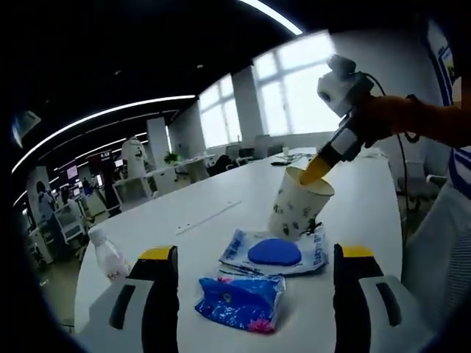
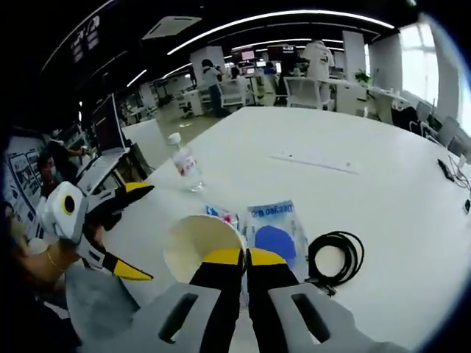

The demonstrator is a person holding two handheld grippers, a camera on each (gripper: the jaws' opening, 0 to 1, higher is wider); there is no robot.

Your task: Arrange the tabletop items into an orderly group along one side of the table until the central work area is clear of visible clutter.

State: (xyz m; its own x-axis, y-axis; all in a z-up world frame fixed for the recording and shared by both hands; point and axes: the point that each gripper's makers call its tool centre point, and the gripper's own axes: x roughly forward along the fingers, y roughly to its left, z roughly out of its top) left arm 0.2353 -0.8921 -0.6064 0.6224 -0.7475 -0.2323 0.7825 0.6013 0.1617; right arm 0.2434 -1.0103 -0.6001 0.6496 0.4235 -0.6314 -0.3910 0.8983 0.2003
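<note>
A white paper cup [image 1: 298, 209] with dark specks leans over, its base at the edge of a white-and-blue pouch [image 1: 276, 252] that shows a round blue patch. My right gripper [image 1: 318, 168] comes in from the upper right and is shut on the cup's rim. In the right gripper view its yellow-tipped jaws [image 2: 246, 256] pinch the rim of the cup [image 2: 195, 246], with the pouch [image 2: 274, 232] just beyond. A blue flowered tissue pack [image 1: 243, 301] lies between the spread jaws of my left gripper [image 1: 255, 254], which is open. The left gripper [image 2: 136, 229] also appears at the left of the right gripper view.
A small plastic bottle [image 1: 109, 257] stands near the table's left edge, and the bottle [image 2: 185, 165] is beyond the cup. A coiled black cable [image 2: 335, 257] lies right of the pouch. A flat strip [image 2: 315, 162] is set into the white table [image 2: 383, 191]. Office desks and chairs stand behind.
</note>
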